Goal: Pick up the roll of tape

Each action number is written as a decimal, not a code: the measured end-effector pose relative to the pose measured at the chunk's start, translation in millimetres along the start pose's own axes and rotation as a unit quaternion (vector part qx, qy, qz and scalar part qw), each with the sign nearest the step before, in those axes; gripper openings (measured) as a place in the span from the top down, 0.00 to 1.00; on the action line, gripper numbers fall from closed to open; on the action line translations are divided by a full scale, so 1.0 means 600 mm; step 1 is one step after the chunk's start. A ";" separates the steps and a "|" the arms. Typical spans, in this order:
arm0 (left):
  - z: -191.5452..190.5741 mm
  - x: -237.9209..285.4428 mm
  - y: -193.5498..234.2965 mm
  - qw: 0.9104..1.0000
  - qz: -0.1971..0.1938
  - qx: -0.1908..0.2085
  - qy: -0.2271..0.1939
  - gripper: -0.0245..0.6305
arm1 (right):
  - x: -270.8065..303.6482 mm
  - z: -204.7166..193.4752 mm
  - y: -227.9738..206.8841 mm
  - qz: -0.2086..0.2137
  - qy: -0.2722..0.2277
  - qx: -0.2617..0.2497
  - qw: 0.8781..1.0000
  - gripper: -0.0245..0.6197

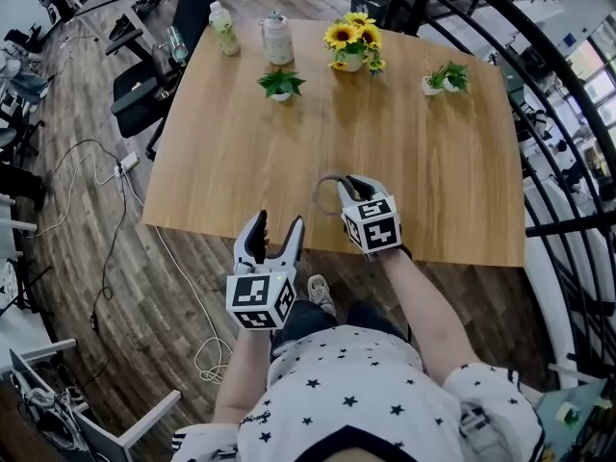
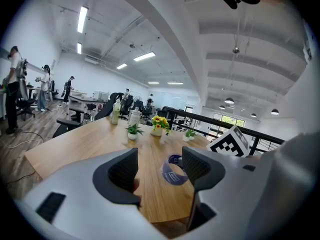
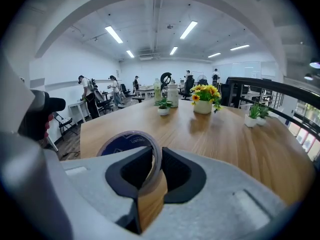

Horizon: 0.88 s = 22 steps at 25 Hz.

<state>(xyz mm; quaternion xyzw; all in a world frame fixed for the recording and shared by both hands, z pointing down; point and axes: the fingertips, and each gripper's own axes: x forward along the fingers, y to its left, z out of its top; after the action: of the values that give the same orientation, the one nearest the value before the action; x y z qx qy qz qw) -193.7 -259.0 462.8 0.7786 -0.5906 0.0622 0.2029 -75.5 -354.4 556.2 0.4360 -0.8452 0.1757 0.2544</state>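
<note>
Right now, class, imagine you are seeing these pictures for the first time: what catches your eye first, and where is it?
The right gripper is clamped on the wall of a roll of tape, over the near part of the wooden table. The left gripper hangs open and empty beside it, by the table's near edge. A pot of sunflowers stands out at the far side.

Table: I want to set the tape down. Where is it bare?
Bare: the middle and near half of the table, both sides of the right gripper holding the roll of tape. Crowded: the far edge, with two bottles, sunflowers and two plants.
</note>
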 end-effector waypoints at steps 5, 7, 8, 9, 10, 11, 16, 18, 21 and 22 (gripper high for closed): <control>-0.006 -0.021 -0.024 1.000 0.006 0.002 -0.006 0.54 | -0.039 0.001 0.002 0.003 -0.018 -0.002 1.000 0.86; -0.007 -0.031 -0.034 1.000 0.008 0.003 -0.009 0.55 | -0.059 0.002 0.003 0.005 -0.027 -0.001 1.000 0.86; -0.008 -0.035 -0.039 1.000 0.009 0.002 -0.011 0.54 | -0.068 0.002 0.004 0.007 -0.031 -0.001 0.999 0.86; -0.009 -0.040 -0.044 1.000 0.011 0.002 -0.012 0.55 | -0.078 0.002 0.005 0.008 -0.035 -0.001 0.999 0.86; -0.010 -0.044 -0.049 1.000 0.013 0.002 -0.014 0.54 | -0.087 0.002 0.006 0.009 -0.038 -0.002 0.999 0.86; -0.011 -0.048 -0.055 1.000 0.014 0.001 -0.016 0.54 | -0.096 0.001 0.007 0.010 -0.041 -0.004 0.999 0.86; -0.019 -0.071 -0.089 1.000 0.020 0.000 -0.024 0.54 | -0.146 -0.008 0.010 0.017 -0.053 -0.012 0.998 0.86; -0.024 -0.082 -0.106 0.999 0.020 -0.002 -0.027 0.54 | -0.168 -0.012 0.011 0.019 -0.058 -0.014 0.998 0.86; -0.033 -0.099 -0.133 0.999 0.018 -0.001 -0.030 0.55 | -0.202 -0.019 0.014 0.022 -0.067 -0.017 0.997 0.86; -0.036 -0.104 -0.141 0.999 0.018 -0.001 -0.031 0.54 | -0.213 -0.022 0.015 0.023 -0.071 -0.018 0.997 0.86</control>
<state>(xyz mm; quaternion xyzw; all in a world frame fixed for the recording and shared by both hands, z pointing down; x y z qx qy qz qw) -128.9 -175.9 441.0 0.7694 -0.6104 0.0410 0.1839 -16.6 -259.8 491.7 0.4229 -0.8740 0.1354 0.1975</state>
